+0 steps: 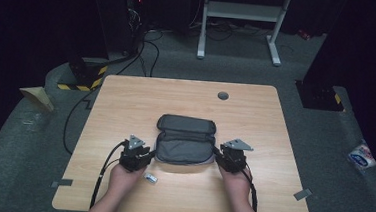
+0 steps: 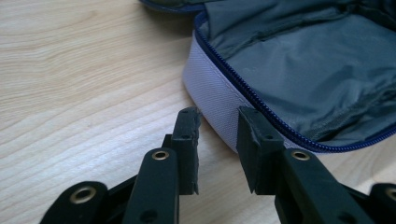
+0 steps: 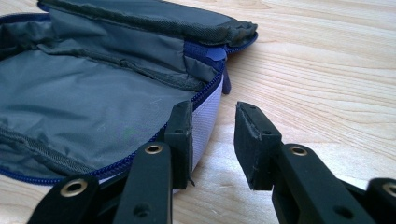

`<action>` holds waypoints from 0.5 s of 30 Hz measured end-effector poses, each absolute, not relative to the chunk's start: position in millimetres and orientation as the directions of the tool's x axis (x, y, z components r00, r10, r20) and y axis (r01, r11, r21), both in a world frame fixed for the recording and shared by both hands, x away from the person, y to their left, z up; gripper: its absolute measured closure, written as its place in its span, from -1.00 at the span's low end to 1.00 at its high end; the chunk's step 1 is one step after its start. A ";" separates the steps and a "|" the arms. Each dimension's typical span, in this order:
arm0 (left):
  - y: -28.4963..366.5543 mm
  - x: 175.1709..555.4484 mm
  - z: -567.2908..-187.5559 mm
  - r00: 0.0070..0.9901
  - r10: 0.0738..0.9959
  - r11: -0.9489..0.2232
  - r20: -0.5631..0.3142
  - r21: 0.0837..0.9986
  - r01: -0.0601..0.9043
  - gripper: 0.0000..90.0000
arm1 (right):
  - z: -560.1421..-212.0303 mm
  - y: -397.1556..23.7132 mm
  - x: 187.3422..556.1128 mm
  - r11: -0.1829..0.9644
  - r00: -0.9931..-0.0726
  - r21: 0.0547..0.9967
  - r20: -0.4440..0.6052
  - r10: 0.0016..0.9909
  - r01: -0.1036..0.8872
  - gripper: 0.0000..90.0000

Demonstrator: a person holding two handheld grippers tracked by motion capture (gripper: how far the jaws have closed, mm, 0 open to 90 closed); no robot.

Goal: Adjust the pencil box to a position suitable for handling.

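A grey zip pouch [image 1: 184,142] lies open in the middle of the wooden table [image 1: 126,101], its lid folded back toward the far side. My left gripper [image 1: 150,155] is at the pouch's left end and my right gripper [image 1: 218,155] at its right end. In the left gripper view the left gripper [image 2: 218,127] is open, its jaws on either side of the pouch's pale side wall [image 2: 211,91] below the blue zip. In the right gripper view the right gripper [image 3: 214,127] is open too. One of its jaws is over the grey lining [image 3: 84,102], the other over bare wood.
A small white item [image 1: 151,178] lies on the table by the person's left hand. A round grey grommet [image 1: 223,95] sits near the far edge. Grey tape patches [image 1: 62,183] mark the front corners. Cables and a white desk frame [image 1: 242,12] stand on the floor beyond.
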State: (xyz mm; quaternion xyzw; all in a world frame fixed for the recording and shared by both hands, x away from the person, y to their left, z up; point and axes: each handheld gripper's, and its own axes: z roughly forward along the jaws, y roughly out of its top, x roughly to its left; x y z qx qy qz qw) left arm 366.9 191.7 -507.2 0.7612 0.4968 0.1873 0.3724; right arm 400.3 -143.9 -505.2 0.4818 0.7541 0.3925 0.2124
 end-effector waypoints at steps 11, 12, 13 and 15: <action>204.3 365.4 -505.0 0.420 0.905 -0.225 -0.066 0.764 0.604 0.51 | -500.5 -162.1 396.0 0.208 -0.428 0.811 0.057 0.902 0.547 0.42; 206.3 364.3 -504.7 0.417 0.907 -0.222 -0.066 0.764 0.605 0.51 | -499.9 -165.5 393.5 0.202 -0.423 0.812 0.060 0.904 0.547 0.41; 207.7 363.6 -504.6 0.418 0.906 -0.223 -0.065 0.765 0.603 0.51 | -499.6 -168.5 391.8 0.198 -0.418 0.813 0.061 0.907 0.548 0.39; 210.8 360.6 -504.4 0.419 0.906 -0.227 -0.060 0.767 0.600 0.50 | -499.3 -174.5 389.1 0.194 -0.414 0.816 0.061 0.908 0.544 0.37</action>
